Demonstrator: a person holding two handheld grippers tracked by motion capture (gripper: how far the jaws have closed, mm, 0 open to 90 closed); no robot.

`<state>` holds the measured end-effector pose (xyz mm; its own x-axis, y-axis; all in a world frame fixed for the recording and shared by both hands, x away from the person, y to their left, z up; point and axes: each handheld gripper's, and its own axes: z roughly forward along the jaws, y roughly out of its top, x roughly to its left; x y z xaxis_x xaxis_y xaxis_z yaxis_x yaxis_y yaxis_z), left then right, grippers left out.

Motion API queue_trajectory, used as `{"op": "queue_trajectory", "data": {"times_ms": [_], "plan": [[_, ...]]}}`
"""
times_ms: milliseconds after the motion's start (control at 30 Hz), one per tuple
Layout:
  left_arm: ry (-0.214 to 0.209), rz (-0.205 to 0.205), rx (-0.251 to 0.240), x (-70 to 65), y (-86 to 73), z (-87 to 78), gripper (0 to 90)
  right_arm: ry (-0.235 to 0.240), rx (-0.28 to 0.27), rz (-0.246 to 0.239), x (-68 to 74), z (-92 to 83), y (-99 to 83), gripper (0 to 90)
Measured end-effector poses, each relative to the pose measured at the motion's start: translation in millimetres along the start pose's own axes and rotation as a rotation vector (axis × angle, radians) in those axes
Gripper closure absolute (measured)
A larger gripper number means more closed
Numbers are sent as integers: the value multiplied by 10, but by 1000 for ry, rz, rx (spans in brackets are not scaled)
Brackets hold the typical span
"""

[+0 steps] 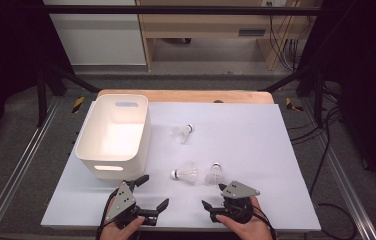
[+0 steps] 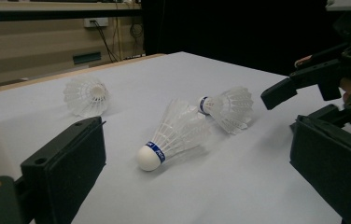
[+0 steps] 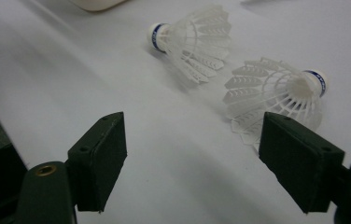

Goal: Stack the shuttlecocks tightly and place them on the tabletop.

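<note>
White plastic bin (image 1: 113, 134) sits empty on the desk (image 1: 256, 135); all three shuttlecocks lie outside it, so nothing is done yet. Both the left hand-held gripper (image 1: 148, 192) and right hand-held gripper (image 1: 214, 196) gape, holding nothing, near the closest shuttlecocks (image 1: 185, 174) (image 1: 215, 174); the third shuttlecock (image 1: 182, 132) lies farther back.

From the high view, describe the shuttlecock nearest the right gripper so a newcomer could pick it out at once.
Start at the white bin on the left of the pale table sheet, then look toward the near edge, where two shuttlecocks lie close together. The right one lies just beyond the right gripper. Its blue-banded cork tip points away from the person, while its neighbour's points toward the bin, and a third shuttlecock lies alone farther back.
</note>
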<state>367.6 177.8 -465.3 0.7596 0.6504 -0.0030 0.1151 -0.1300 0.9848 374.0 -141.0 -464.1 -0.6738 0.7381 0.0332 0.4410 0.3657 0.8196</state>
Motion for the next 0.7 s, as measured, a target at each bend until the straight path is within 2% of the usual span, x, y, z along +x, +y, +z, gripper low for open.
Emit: {"op": "queue_trajectory", "data": {"times_ms": [133, 333, 533, 700], "plan": [[-2, 3, 4, -1, 0, -1, 31, -50, 28, 35, 5, 144, 27, 278], [-8, 1, 0, -9, 1, 5, 31, -129, 30, 82, 34, 334, 78, 303], [-13, 2, -1, -10, 2, 6, 31, -168, 24, 109, 16, 442, 121, 325], [-18, 7, 1, -23, 2, 14, 31, -216, 32, 111, 5, 533, 134, 336]]}}
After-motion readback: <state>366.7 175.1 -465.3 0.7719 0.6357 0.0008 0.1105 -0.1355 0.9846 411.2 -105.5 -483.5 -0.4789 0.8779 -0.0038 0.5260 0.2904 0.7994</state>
